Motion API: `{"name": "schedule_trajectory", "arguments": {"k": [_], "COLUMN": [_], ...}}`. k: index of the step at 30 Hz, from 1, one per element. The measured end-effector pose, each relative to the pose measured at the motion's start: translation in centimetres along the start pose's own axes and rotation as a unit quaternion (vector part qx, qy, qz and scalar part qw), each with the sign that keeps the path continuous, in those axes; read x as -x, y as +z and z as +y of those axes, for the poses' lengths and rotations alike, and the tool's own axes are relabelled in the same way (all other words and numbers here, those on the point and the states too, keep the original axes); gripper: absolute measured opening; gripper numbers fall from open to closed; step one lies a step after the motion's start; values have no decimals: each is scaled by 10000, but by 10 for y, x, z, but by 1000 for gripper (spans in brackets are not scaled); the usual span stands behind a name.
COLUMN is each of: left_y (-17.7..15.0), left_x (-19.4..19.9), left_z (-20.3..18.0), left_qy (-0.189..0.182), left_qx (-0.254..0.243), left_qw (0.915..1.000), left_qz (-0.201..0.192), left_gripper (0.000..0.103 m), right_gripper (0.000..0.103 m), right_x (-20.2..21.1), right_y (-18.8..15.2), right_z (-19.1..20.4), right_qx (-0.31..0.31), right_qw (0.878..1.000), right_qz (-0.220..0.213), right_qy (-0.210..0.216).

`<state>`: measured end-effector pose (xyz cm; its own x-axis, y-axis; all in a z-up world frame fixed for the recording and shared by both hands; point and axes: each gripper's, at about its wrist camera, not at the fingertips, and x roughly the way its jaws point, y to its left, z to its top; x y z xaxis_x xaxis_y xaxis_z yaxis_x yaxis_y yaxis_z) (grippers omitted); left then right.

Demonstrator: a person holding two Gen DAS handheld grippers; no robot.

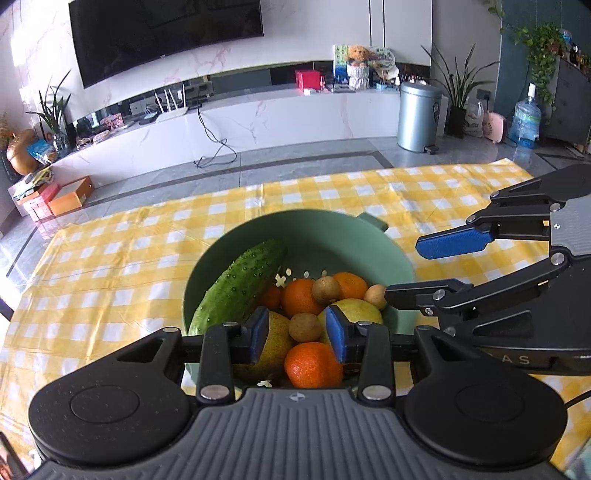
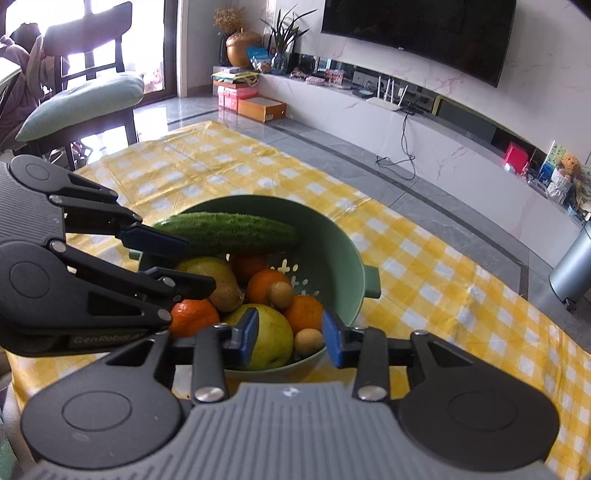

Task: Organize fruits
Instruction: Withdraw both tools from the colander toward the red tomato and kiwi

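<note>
Left wrist: one cucumber (image 1: 238,286), three longans (image 1: 325,290) (green colander (image 1: 321,229)).

Wall television (image 1: 162,33), metal bin (image 1: 419,116), water jug (image 1: 526,122)

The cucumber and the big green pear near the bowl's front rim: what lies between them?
In the right wrist view, between the cucumber and the green pear lie tangerines and a small brown fruit.
</note>
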<state>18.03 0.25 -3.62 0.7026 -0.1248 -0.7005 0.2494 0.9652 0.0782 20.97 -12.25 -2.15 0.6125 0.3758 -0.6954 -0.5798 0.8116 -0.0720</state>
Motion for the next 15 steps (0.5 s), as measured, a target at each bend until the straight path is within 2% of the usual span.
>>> {"name": "schedule_trajectory", "arguments": {"k": [5, 11, 15], "left_y": [-1, -10, -20], "left_x": [26, 48, 54], "left_z": [-7, -22, -33], "left_qy": [-160, -437, -591], "left_qx": [50, 35, 93], "left_qw": [9997, 9984, 9975], "left_qz": [-191, -366, -374], "left_gripper": [43, 43, 44], "right_gripper": [40, 40, 45], "right_x": [27, 63, 83], "right_y": [-9, -33, -57], "right_z": [-2, -13, -14], "right_qx": [-230, -993, -1409], "right_qw": [9994, 9942, 9884], "right_qz": [-151, -344, -485], "right_qy": [-204, -237, -285]}}
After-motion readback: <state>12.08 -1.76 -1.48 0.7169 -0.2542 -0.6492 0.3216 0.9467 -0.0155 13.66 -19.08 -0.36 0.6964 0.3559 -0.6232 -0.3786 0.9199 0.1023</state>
